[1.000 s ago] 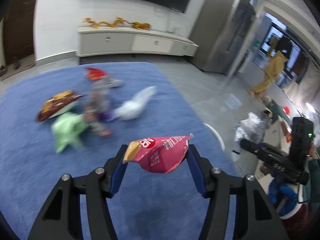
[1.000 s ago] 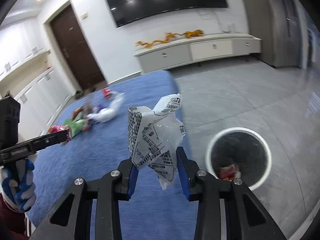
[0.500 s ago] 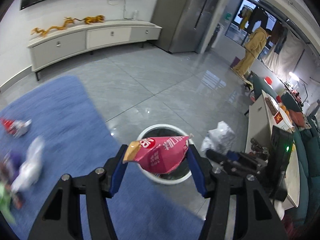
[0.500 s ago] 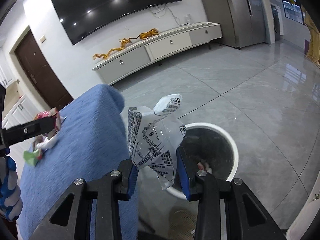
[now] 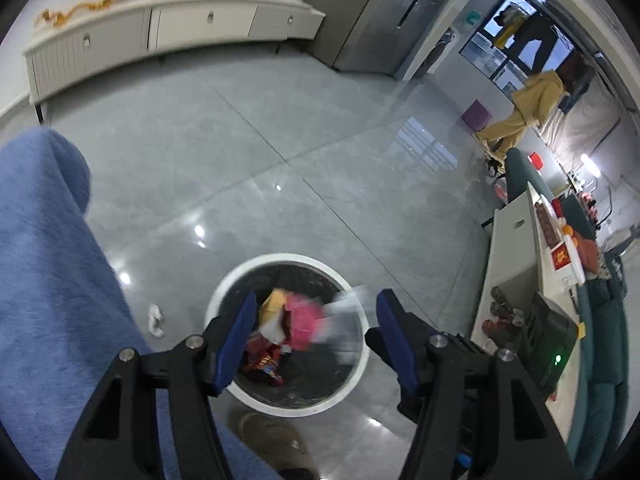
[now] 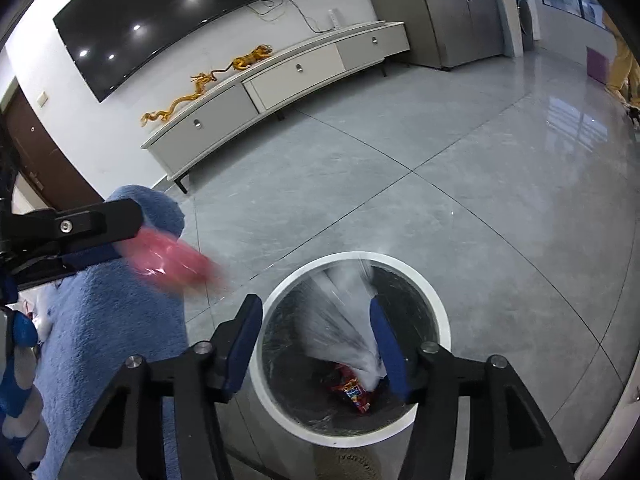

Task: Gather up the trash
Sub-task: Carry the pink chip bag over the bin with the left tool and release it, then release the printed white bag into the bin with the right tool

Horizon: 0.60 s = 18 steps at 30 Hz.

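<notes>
A white-rimmed bin point(image 5: 224, 292) stands on the grey floor below both grippers. My left gripper point(image 5: 316, 300) hangs over it with its jaws opening. The pink snack packet point(image 5: 304, 320) is blurred and falling free between its pads, touching neither. In the right wrist view the left gripper point(image 6: 120, 240) shows at the left with the pink packet point(image 6: 172, 260) dropping off its tip. My right gripper point(image 6: 316, 304) is over the bin point(image 6: 440, 320) with its jaws opening too. The clear printed wrapper point(image 6: 344, 320) streaks down between them, loose.
Red snack packets point(image 6: 354, 392) lie in the bin. The blue carpet point(image 5: 40, 260) reaches the bin's left side, with a small white scrap point(image 5: 155, 320) on the floor beside it. A white low table point(image 5: 516, 248) stands right, a TV cabinet point(image 6: 280, 76) behind. A person in yellow point(image 5: 528, 108) is far off.
Both grippers swung from over the carpet to above the bin. Each held its packet tight before; now both have opened and the pink packet and the clear wrapper are falling.
</notes>
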{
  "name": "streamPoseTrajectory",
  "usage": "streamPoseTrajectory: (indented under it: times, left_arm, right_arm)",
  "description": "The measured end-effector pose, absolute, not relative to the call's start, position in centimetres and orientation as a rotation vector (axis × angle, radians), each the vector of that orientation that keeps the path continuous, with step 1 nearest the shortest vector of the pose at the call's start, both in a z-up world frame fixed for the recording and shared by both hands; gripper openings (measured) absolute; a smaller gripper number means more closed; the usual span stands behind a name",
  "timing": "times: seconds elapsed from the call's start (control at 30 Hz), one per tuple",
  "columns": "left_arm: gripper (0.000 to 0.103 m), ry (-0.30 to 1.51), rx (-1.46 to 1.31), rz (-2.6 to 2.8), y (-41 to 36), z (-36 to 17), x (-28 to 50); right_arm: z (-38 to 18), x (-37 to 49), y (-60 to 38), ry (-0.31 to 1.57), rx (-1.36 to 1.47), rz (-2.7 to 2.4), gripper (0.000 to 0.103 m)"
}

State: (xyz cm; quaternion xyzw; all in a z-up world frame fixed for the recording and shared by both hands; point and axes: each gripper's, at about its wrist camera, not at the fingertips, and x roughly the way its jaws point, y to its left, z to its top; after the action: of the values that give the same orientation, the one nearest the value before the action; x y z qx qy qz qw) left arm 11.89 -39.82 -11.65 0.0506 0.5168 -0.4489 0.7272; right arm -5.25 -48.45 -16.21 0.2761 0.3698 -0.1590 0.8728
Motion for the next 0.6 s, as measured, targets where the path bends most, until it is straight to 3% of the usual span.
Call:
streamPoseTrajectory:
  times: [0.17,0.6]
  left_arm:
    - [0.061,1.156,0.119,-0.999,-39.5,-12.3,11.7]
    - [0.061,0.831,0.377,-0.781,-28.4,-7.4,5.7]
  right_arm:
    - [-16.1,-6.0,-48.5,0.784,0.573,-0.361,0.058]
    - [-11.4,-8.2,-42.2,0.769,0.455,-0.328,0.058]
